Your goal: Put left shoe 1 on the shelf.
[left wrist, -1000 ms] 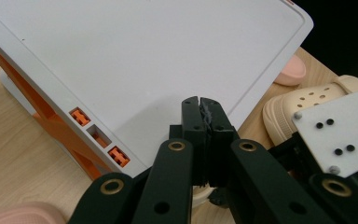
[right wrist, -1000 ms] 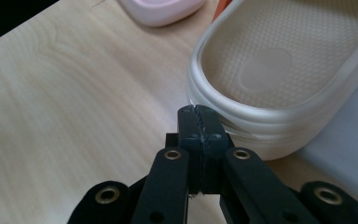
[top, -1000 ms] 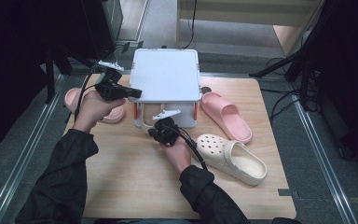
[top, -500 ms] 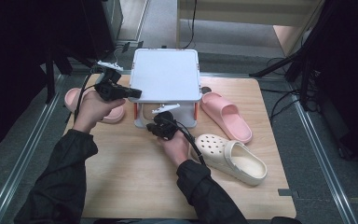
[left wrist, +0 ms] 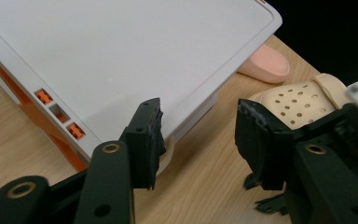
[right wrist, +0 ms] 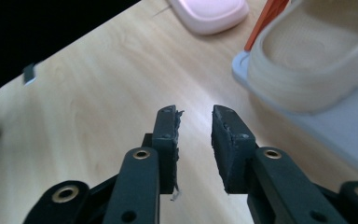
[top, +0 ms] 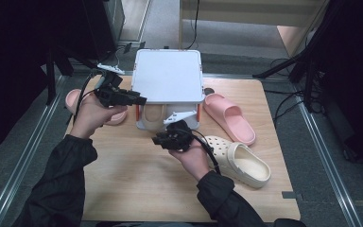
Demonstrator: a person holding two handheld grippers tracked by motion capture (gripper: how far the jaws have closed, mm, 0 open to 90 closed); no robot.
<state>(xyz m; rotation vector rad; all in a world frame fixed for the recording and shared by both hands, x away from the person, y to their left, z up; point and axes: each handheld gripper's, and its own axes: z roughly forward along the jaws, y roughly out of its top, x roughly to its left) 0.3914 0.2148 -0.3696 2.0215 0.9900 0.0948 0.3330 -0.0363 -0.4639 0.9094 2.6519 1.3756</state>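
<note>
Both grippers' jaws had just been opening – left gripper (top: pixel 139 100) wide, right gripper (top: pixel 157 140) partway, both empty – cream clog (top: pixel 153 115) sat in the rack (top: pixel 168 75) at the bench's back edge, so I'd fetch the other clog (top: pixel 238 158) next.

Light wooden table (top: pixel 132 189) carries everything here. At its far edge sits a white shoe rack (top: pixel 169 75) with orange posts, a beige clog (top: pixel 153 113) tucked on its lower shelf. Left of the rack, a pink slide (top: pixel 75 100) lies flat on the wood. Right of it, a second pink slide (top: pixel 229 117), and nearer the front, a cream perforated clog (top: pixel 240 160)
</note>
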